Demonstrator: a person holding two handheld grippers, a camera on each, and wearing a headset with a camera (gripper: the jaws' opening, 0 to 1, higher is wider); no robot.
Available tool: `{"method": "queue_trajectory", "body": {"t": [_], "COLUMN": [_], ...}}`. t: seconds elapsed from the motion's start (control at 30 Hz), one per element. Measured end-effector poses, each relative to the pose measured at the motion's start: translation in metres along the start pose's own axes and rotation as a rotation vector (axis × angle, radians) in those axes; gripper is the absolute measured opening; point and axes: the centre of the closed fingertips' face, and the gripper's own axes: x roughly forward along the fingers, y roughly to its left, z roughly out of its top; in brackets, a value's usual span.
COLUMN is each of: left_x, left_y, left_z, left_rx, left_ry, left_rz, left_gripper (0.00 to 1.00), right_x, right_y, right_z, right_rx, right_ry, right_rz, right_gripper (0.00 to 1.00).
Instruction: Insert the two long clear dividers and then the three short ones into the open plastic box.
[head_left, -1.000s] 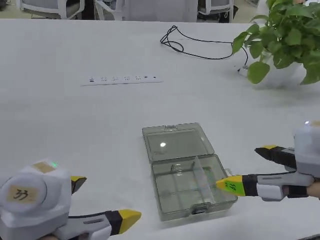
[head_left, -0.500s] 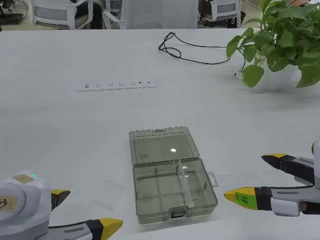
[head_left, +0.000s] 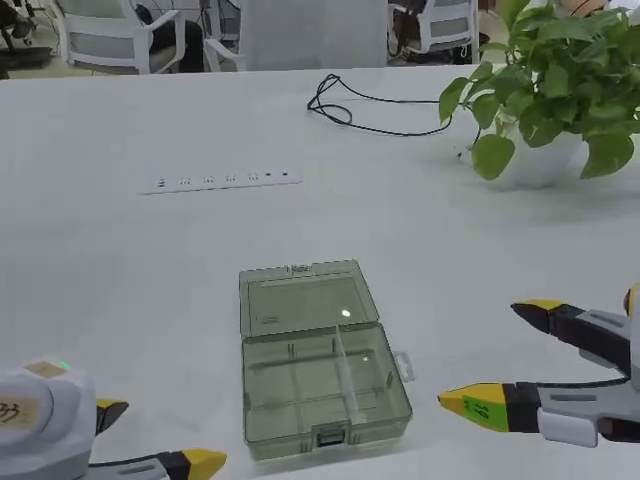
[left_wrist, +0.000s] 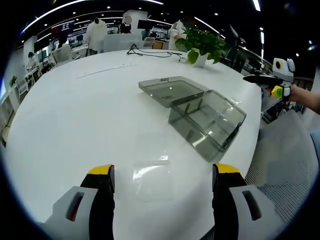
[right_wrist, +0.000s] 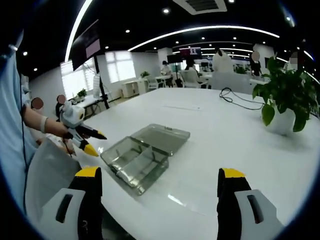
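The open plastic box (head_left: 285, 390) sits on the bench (head_left: 150, 280) between the two grippers, its lid (head_left: 300, 295) folded back flat so the slots can be reached from above. One long clear divider (head_left: 340, 365) stands upright inside, running front to back; no second one seems fitted, though clear plastic makes that hard to confirm. The left gripper (head_left: 170, 432) is spread and empty, aimed at a loose clear divider (left_wrist: 150, 172) lying flat just ahead of it, probably the next pick. The right gripper (head_left: 478, 352), also spread and empty, hovers beside the box.
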Motion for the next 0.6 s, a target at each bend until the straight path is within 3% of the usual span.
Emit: {"method": "queue_trajectory", "body": {"t": [0.07, 0.1, 0.3, 0.37, 0.4, 0.57, 0.6], "left_x": [0.002, 0.003, 0.006, 0.006, 0.005, 0.008, 0.011], "left_y": [0.002, 0.003, 0.003, 0.008, 0.011, 0.018, 0.014], "left_z": [-0.001, -0.002, -0.009, -0.017, -0.015, -0.017, -0.012], "left_rx": [-0.014, -0.015, -0.007, 0.043, 0.09, 0.15, 0.141], "left_ry": [0.001, 0.001, 0.024, 0.069, 0.071, 0.122, 0.107], "left_rz": [0.008, 0.007, 0.019, 0.054, 0.071, 0.119, 0.11], "left_gripper": [0.8, 0.8, 0.71, 0.63, 0.58, 0.48, 0.48], "right_x": [0.0, 0.001, 0.001, -0.001, -0.002, -0.003, -0.003], "right_y": [-0.001, 0.002, -0.002, -0.003, -0.003, -0.005, -0.005], "right_z": [0.0, 0.005, -0.001, 0.002, 0.002, 0.001, 0.0], "right_rx": [0.003, 0.029, 0.023, 0.027, 0.028, 0.024, 0.027], "right_ry": [-0.002, -0.04, -0.016, -0.036, -0.035, -0.037, -0.036], "right_rz": [0.005, 0.023, 0.018, 0.01, 0.009, 0.001, 0.001], "right_gripper": [0.95, 0.96, 0.97, 0.97, 0.97, 0.97, 0.96]}}
